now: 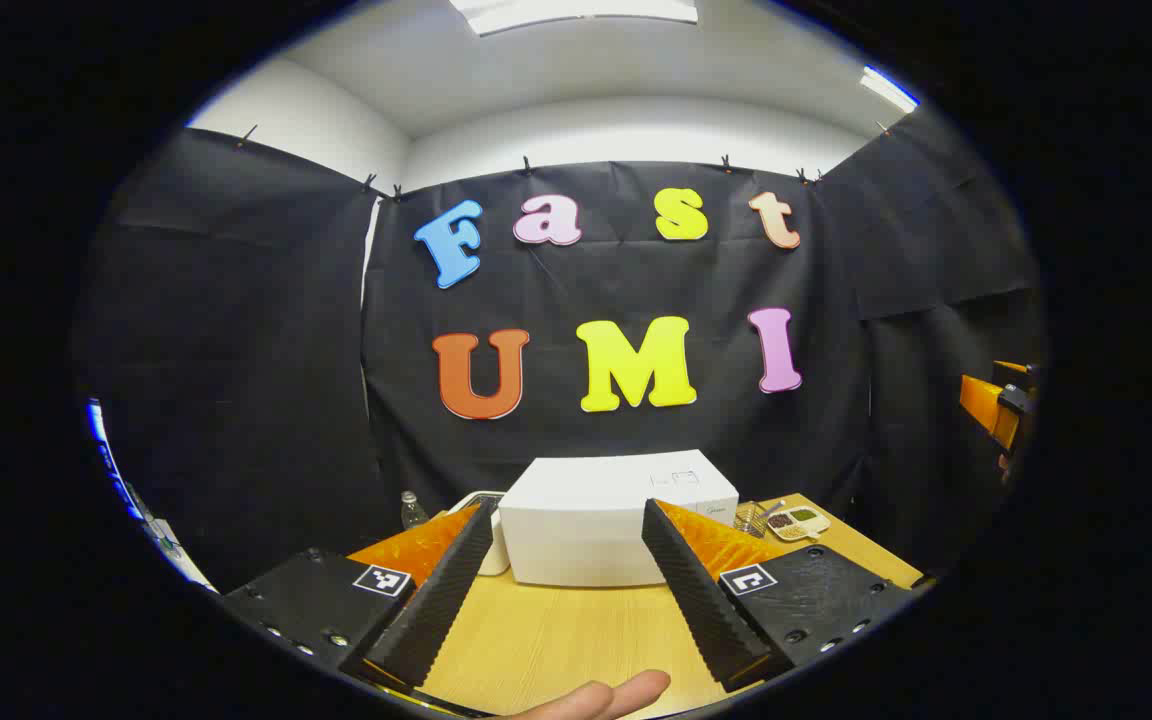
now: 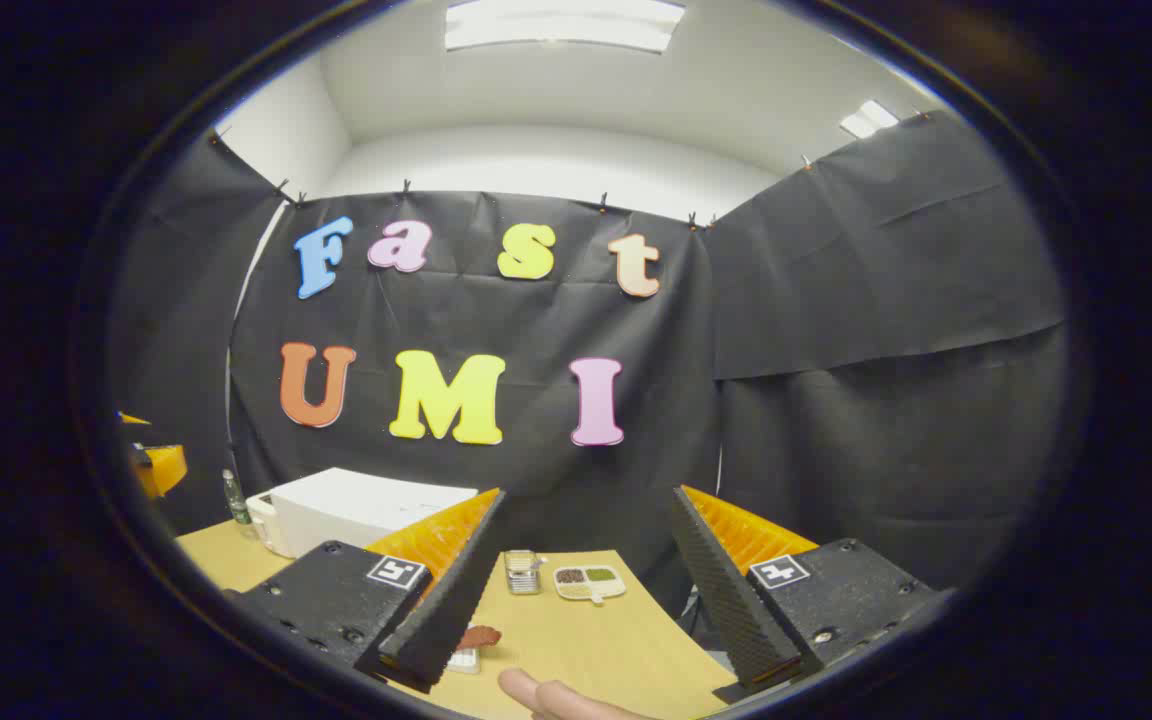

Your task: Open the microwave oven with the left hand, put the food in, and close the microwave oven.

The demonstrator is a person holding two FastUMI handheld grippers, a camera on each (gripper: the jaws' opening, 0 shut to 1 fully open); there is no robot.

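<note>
The white microwave oven (image 1: 616, 530) stands at the back of the wooden table (image 1: 576, 630), and its white face looks closed. My left gripper (image 1: 568, 507) is open in front of it, well short of it, holding nothing. In the right gripper view the microwave oven (image 2: 356, 515) is at the left. The food, a reddish-brown piece on a small white plate (image 2: 476, 640), lies on the table (image 2: 596, 640) partly behind my left-hand finger. My right gripper (image 2: 588, 495) is open and holds nothing. The right gripper (image 1: 996, 410) also shows at the far right of the left gripper view.
A divided dish (image 1: 798, 520) with dark and green fillings and a small wire rack (image 1: 751, 517) sit right of the oven. A bottle (image 1: 413, 510) and a white appliance (image 1: 486, 535) stand to its left. A person's fingertip (image 1: 596, 700) shows at the bottom edge.
</note>
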